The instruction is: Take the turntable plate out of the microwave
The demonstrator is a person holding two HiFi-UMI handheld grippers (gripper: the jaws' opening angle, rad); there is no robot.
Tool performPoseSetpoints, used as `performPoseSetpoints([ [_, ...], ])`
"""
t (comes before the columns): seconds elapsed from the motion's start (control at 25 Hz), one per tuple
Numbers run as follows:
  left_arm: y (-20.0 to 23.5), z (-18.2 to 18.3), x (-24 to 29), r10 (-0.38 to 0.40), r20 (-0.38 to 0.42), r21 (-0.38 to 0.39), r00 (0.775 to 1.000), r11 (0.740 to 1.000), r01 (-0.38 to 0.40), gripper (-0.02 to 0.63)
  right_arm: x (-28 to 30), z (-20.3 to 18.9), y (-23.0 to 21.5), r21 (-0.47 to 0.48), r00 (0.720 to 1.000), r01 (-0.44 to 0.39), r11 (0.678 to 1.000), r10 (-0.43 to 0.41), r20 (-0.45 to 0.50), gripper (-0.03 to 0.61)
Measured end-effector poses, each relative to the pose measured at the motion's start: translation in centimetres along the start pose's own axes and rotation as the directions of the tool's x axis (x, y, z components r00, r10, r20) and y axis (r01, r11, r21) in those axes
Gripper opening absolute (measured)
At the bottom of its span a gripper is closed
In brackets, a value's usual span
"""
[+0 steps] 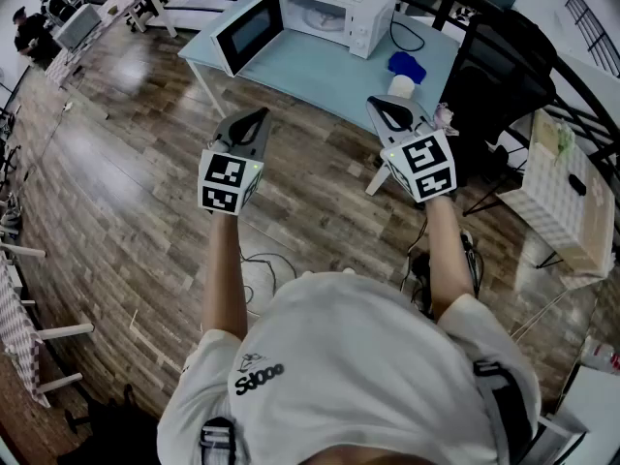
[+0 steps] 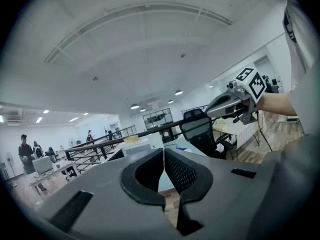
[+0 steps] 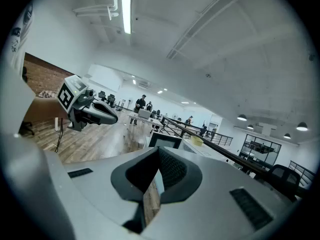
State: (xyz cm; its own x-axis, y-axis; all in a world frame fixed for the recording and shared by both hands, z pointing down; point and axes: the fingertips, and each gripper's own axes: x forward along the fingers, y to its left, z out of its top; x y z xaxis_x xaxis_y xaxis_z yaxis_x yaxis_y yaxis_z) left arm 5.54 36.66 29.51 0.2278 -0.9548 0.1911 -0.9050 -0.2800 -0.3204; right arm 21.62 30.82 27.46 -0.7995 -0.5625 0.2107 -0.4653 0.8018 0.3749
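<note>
A white microwave (image 1: pixel 325 13) stands on a pale blue table (image 1: pixel 320 71), its door (image 1: pixel 244 33) swung open to the left. Its lit inside shows, but I cannot make out the turntable plate. My left gripper (image 1: pixel 256 116) hangs over the wooden floor, short of the table's near edge, jaws shut and empty. My right gripper (image 1: pixel 385 106) is level with it, near the table's front right corner, also shut and empty. In the left gripper view the left gripper (image 2: pixel 163 151) has its pads together and the right gripper (image 2: pixel 210 109) shows at the right. The right gripper (image 3: pixel 158 151) is likewise shut.
On the table right of the microwave lie a blue object (image 1: pixel 407 65) and a white cup (image 1: pixel 401 86). A black office chair (image 1: pixel 509 76) stands at the right, with a light table (image 1: pixel 567 211) beyond it. Railings and desks with people fill the far left.
</note>
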Motion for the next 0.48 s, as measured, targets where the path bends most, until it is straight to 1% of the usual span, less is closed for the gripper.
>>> performPoseSetpoints([
  [0.12, 0.3, -0.2, -0.3, -0.002, 0.002, 0.000, 1.000, 1.000, 0.002, 0.020, 0.2, 0.0, 0.6, -0.004, 1.000, -0.004, 1.000, 0.004, -0.008, 0.006],
  [0.24, 0.6, -0.6, -0.8, -0.004, 0.002, -0.006, 1.000, 1.000, 0.004, 0.020, 0.5, 0.4, 1.5, -0.003, 1.000, -0.018, 1.000, 0.018, 0.003, 0.006],
  [0.4, 1.4, -1.3, -1.7, -0.011, 0.004, -0.012, 1.000, 1.000, 0.011, 0.020, 0.9, 1.4, 3.4, 0.052, 0.997, -0.061, 0.997, 0.059, 0.044, 0.006],
  [0.48, 1.8, -1.7, -2.2, -0.017, 0.004, -0.012, 1.000, 1.000, 0.017, 0.020, 0.9, 1.9, 4.0, 0.064, 0.997, -0.053, 0.997, 0.050, 0.057, 0.006],
])
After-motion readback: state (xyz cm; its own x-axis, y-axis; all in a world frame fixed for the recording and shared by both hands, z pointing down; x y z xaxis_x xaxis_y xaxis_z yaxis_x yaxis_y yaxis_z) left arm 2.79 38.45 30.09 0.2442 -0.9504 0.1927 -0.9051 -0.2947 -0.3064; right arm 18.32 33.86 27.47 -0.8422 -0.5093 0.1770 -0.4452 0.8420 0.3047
